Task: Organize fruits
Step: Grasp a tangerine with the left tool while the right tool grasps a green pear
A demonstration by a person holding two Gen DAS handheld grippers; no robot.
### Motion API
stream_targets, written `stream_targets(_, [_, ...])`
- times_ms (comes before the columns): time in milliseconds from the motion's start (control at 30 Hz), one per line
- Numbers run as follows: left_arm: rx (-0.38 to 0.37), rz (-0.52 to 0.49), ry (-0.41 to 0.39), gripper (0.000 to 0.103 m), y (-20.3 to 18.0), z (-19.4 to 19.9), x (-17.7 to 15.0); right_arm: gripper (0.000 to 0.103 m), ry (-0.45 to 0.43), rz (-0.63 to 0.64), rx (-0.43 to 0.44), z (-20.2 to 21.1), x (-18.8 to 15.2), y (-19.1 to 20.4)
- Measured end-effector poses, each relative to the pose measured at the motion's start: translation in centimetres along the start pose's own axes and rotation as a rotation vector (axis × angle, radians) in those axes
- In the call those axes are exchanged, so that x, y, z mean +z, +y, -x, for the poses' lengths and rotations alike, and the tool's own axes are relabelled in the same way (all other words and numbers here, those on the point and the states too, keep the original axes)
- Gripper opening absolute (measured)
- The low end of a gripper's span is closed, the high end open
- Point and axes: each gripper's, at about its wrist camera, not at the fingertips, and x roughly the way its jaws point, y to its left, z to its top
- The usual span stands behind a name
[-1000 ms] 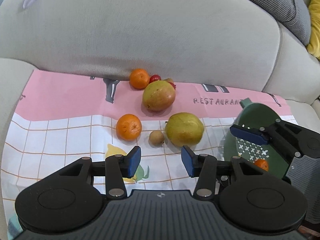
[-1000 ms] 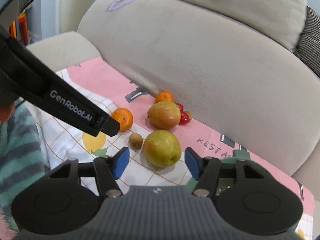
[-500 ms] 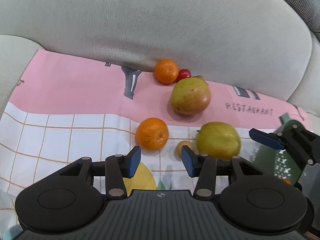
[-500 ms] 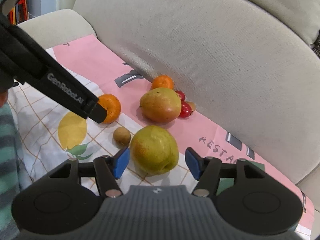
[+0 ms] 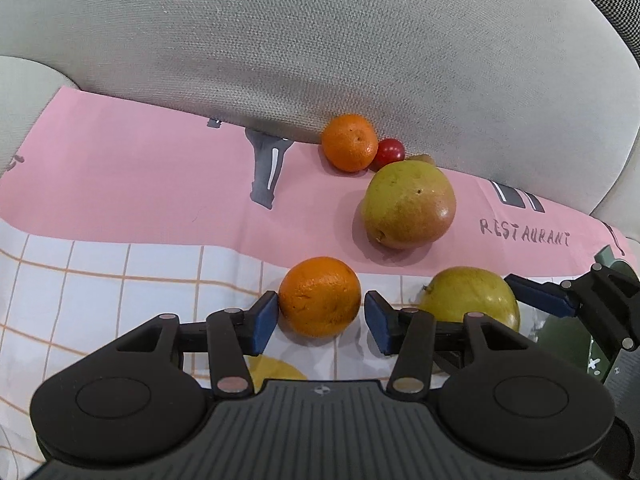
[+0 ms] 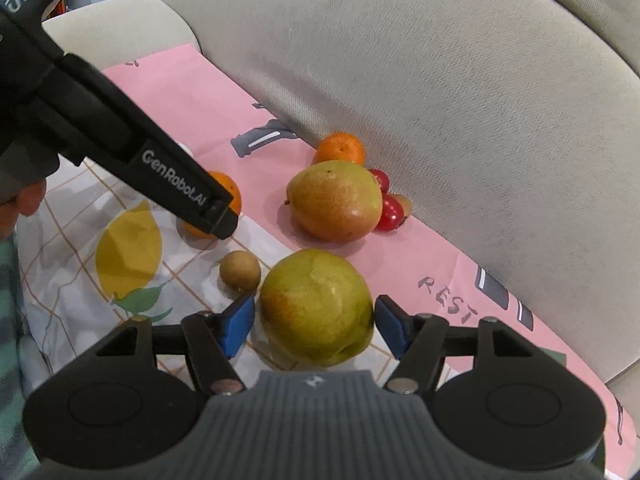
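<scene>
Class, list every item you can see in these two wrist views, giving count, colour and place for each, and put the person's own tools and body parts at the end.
Oranges: 2, orange; one between the left tongs' pads, one against the sofa back.
Pears: 2, yellow-green with red blush; one between the right tongs' pads, one behind it.
Cherry tomatoes: 2, red; beside the far pear.
Small round fruit: 1, brown; left of the near pear.
Cloth: 1, pink and white check; on the seat.
Sofa: 1, beige.
Left tongs: open.
Right tongs: open.
</scene>
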Motion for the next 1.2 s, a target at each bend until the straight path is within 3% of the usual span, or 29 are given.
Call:
stream_targets(300, [-0.001, -0.031, -0.009, 0.057, -0.2, -0.7, 0.0, 0.065, 0.015, 0.002, -0.011, -0.7, 0.0, 0.2])
stream_targets(400, [-0.001, -0.04, -0.007, 0.052, -0.4, -0.7, 0.0, 0.065, 0.016, -0.002, -0.015, -0.7, 0.1, 0.2])
stream_targets(600, [-0.016, -0.008, -0.011, 0.051, -0.2, -0.1, -0.2, 0.064, 0.015, -0.012, -0.025, -0.5, 0.1, 0.5])
stream_targets(700, [0.012, -0.018, -0.035, 0.051, -0.6, 1.1, -0.3, 0.064, 0.002, -0.025, -0.022, 0.0, 0.1, 0.4])
stream_targets(1067, [-0.029, 0.024, -0.092, 0.051, -1.7, 7.1, -1.1, 0.064, -0.108, -0.059, -0.035, 5.6, 0.3, 0.8])
stream_targets(1200, [-0.027, -0.014, -0.118, 0.051, -3.3, 9.3, -1.7, 0.064, -0.146, -0.085, -0.043, 8.4, -0.5, 0.9])
